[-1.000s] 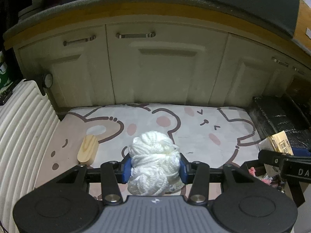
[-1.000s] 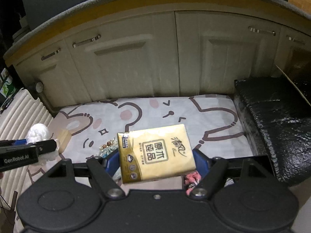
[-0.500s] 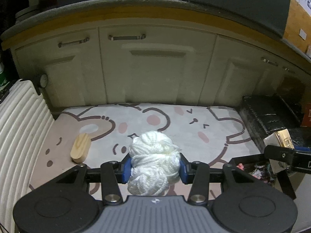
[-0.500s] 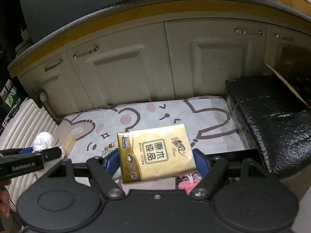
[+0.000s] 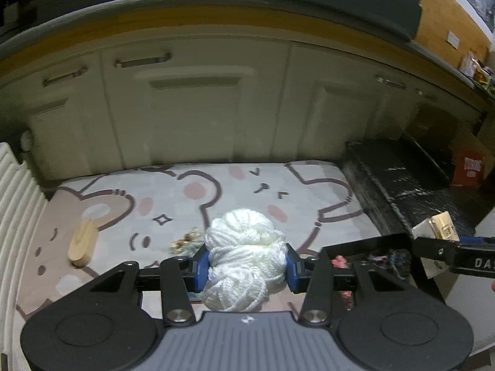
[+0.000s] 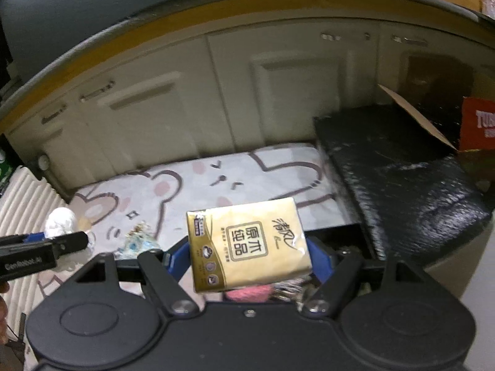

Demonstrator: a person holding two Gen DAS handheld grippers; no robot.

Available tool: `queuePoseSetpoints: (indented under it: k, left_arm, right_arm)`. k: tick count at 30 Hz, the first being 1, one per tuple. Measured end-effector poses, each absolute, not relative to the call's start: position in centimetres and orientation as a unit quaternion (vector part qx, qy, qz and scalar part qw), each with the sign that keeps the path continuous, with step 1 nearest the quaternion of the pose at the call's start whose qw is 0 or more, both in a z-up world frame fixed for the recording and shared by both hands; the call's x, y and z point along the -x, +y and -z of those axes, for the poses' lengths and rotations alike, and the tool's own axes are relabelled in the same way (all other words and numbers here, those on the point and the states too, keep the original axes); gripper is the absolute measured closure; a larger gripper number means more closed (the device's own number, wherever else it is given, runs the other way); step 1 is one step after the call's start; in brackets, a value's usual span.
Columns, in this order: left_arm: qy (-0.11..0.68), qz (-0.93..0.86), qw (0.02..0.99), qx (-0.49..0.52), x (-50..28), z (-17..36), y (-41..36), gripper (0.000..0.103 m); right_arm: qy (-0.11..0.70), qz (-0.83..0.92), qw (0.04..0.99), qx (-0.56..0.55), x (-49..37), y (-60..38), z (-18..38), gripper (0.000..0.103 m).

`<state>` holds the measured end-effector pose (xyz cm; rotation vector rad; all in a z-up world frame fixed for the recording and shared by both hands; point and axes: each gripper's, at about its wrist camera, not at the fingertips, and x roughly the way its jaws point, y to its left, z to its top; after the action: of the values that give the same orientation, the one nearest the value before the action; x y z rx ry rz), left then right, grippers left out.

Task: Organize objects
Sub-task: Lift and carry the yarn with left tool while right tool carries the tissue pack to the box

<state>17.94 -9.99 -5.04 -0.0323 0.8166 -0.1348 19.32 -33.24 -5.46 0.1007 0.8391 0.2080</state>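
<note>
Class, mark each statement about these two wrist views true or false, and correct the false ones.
1. The left gripper holds white yarn. True.
2. The right gripper is empty. False: it is shut on a gold tissue pack.
3. A wooden block lies on the mat. True.
4. The block lies to the right of the yarn. False: it lies to its left.
5. The mat shows cartoon animal faces. True.

"原木纯品" on gold tissue pack [image 6: 249,244]
</note>
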Motion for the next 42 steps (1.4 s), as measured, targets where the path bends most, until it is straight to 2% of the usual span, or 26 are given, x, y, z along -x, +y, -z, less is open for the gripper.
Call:
queuePoseSetpoints:
  k: [16,21,32,42]
  left_arm:
    - [0.409,0.12,0.905,0.002,-18.3,6.3,-15.7,0.055]
    - [0.423,0.144,0.894,0.035,-18.5,7.0,-16.1,0.055]
    - [0.437,0.178,0.881,0.021,-19.1,8.4,-18.0,0.055]
    - [0.462,0.2,0.864,0.027,-19.8,9.8,-18.9,0.055]
  right_arm:
    - [0.437,-0.075,0.896,-0.014,-19.1,-38.4,7.8,0.025]
    - [0.435,-0.092,0.895,0.019,-19.3,-38.2,8.0,0.025]
    - [0.444,-0.161,0.848,0.241,-19.9,-35.8,10.4,0.025]
    - [0.427,-0.279,0.692,0.51,-18.9,-34.2,15.3,0.025]
